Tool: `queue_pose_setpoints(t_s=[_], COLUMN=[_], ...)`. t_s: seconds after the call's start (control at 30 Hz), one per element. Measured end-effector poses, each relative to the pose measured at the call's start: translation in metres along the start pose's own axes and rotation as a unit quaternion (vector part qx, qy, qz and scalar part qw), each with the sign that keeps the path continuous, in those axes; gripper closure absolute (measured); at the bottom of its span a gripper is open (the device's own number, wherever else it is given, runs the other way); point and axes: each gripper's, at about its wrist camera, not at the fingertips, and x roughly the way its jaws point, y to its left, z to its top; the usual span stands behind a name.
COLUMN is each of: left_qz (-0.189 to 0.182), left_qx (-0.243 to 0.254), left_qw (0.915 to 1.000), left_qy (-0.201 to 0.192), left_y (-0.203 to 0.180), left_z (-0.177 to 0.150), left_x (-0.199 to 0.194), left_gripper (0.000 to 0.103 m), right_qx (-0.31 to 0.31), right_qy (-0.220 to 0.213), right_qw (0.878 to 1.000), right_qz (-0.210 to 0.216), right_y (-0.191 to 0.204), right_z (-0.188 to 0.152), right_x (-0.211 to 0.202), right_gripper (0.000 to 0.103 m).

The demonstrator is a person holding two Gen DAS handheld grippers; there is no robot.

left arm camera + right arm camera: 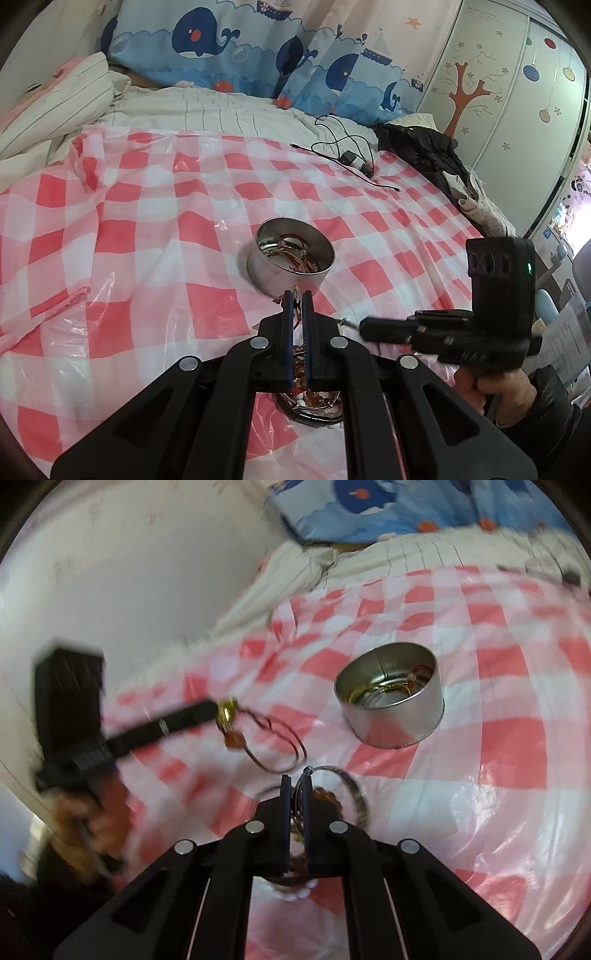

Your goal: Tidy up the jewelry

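Sorting is partly done: the round metal tin on the checked plastic sheet is already holding some gold chains. The left gripper is clamping a corded gold-bell pendant; the right gripper is pinching a thin ring. Beaded bracelets are lying below, waiting.

My right-wrist view is smeared all over: my left hand at lower left is a blur, and the gold piece with its thin cord loses its detail. Under my right fingers the heap of bracelets is mostly covered by the black frame. In the left-wrist view my fingers hide most of the beads, and the tin holds strands too tangled to tell apart. My right sleeve runs off the right edge.
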Motion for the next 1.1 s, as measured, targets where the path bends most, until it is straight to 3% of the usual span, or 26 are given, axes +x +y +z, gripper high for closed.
queue_pose_setpoints(t_s=[0.23,0.3,0.4,0.43,0.47,0.5,0.63,0.7,0.83,0.9,1.0,1.1], left_qz=[-0.005,-0.007,-0.006,-0.005,-0.004,-0.004,-0.005,-0.005,-0.005,-0.005,-0.005,-0.005], left_qx=[0.004,0.007,0.008,0.007,0.006,0.005,0.006,0.006,0.006,0.004,0.005,0.005], left_qw=[1.0,0.9999,0.9999,0.9999,1.0,1.0,1.0,1.0,1.0,1.0,1.0,1.0], left_qy=[-0.007,-0.01,-0.007,-0.006,-0.005,-0.005,-0.003,-0.002,-0.002,-0.003,-0.003,-0.003], left_y=[-0.008,-0.01,-0.011,-0.01,-0.009,-0.008,-0.008,-0.007,-0.007,-0.008,-0.007,-0.007], left_z=[-0.001,0.001,0.0,0.0,0.0,0.0,0.0,0.0,0.0,-0.001,0.0,0.0], left_x=[0.0,-0.001,0.002,0.002,0.003,0.003,0.003,0.004,0.004,0.004,0.004,0.004], left_gripper=[0.099,0.099,0.099,0.099,0.099,0.099,0.099,0.099,0.099,0.099,0.099,0.099], right_qx=[0.078,0.077,0.047,0.02,-0.012,-0.038,-0.124,-0.132,-0.159,-0.163,-0.151,-0.088], right_qy=[-0.041,-0.039,-0.001,0.009,0.013,0.018,0.06,0.076,0.093,0.106,0.094,0.053], right_qw=[0.992,0.993,0.997,0.999,1.0,0.999,0.989,0.987,0.979,0.976,0.98,0.994], right_qz=[0.09,0.082,0.061,0.035,0.008,-0.006,-0.047,-0.052,-0.085,-0.099,-0.085,-0.029], right_y=[-0.018,-0.019,-0.007,0.002,0.011,0.02,0.047,0.048,0.05,0.046,0.043,0.028], right_z=[0.008,0.01,0.01,0.009,0.007,0.004,-0.012,-0.017,-0.025,-0.029,-0.027,-0.014], right_x=[-0.016,-0.016,-0.006,-0.004,-0.001,0.002,0.023,0.032,0.047,0.055,0.049,0.029], right_gripper=[0.1,0.1,0.097,0.09,0.064,0.052,0.058,0.071,0.08,0.09,0.096,0.096])
